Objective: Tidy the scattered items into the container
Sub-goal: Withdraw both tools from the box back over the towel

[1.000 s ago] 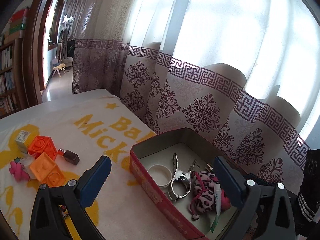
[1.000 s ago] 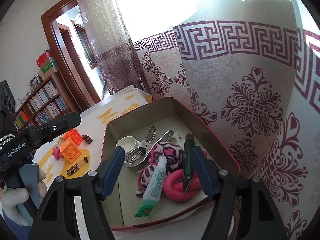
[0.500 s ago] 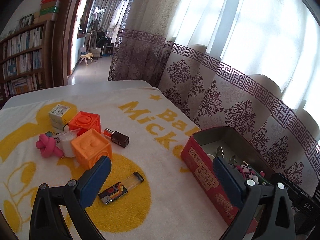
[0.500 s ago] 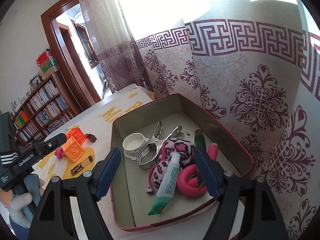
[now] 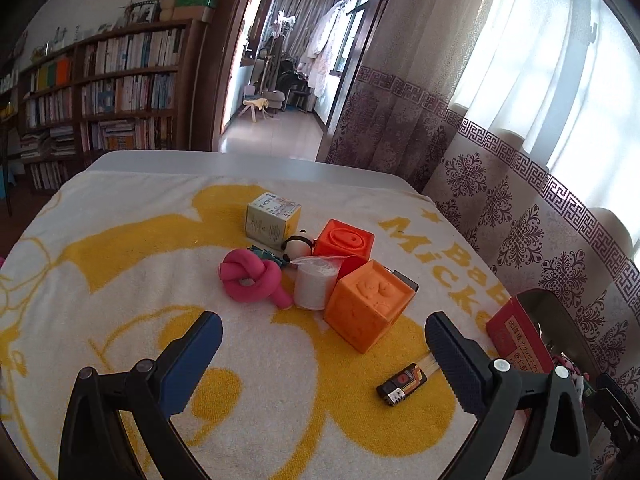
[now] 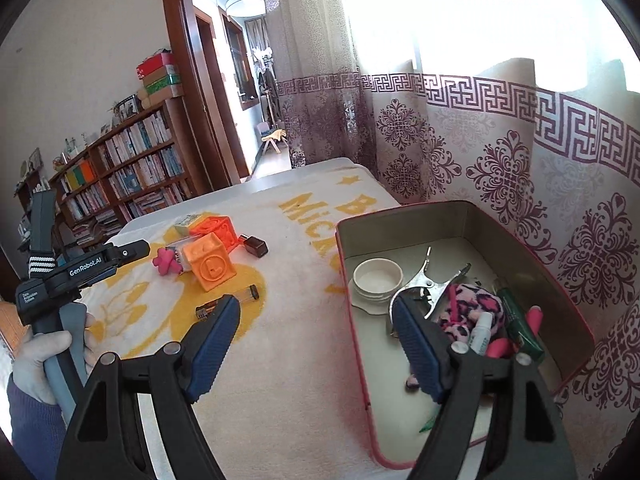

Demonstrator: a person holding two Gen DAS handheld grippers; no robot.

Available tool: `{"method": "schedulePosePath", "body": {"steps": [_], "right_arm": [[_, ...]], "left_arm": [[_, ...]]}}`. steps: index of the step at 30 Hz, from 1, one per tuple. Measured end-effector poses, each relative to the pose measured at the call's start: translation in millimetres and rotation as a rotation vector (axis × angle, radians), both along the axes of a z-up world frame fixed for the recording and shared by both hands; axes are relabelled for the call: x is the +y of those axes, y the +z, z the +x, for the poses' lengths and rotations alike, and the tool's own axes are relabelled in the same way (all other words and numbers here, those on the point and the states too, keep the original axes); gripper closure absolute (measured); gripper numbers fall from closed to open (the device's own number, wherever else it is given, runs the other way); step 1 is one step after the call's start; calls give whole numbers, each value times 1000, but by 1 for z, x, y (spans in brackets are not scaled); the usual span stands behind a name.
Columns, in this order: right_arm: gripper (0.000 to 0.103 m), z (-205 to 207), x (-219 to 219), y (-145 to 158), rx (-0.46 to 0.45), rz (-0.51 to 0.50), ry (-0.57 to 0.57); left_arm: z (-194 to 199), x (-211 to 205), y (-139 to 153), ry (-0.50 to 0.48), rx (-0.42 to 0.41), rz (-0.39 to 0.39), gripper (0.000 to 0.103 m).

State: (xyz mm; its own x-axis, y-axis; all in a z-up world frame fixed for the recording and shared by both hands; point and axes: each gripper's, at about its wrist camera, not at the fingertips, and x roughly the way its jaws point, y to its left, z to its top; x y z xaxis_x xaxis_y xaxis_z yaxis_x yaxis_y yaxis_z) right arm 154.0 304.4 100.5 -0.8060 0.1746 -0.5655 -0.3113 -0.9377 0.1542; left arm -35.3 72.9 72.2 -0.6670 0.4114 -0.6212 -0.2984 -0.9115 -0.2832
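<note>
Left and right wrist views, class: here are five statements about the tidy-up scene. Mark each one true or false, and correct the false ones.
1. The pink knotted toy lies on the towel, outside the tin. True.
2. The metal clamp lies inside the tin. True.
3. The right gripper is shut on the white tube. False: its jaws are open with nothing between them, and have just been opening; the white tube lies in the tin.
4. The tin is empty. False: it holds the clamp, a white lid and other items.
5. Two orange cubes sit on the towel. True.
</note>
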Motion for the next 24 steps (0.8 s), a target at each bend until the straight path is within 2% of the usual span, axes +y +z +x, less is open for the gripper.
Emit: {"method": "schedulePosePath", "body": {"steps": [5,9,11,15,24], "right_arm": [[17,-37,-37,-11,-48,52,173],[17,-74,-50,-30,-131,23,274],[17,-92,-51,-41,-174,4,292],[17,-123,-52,-59,-259,-5,317],[17,-155,-60,-78,-349,95,368]], "left_arm": [[-6,-12,-12,26,-23,20,1],[-10,-13,-26,33,-59,20,1],[-12,-14,-31,37,-81,27,1],[-9,-16,-32,46,-74,29,1],[-11,-20,-38,64,-100,35,1]]}}
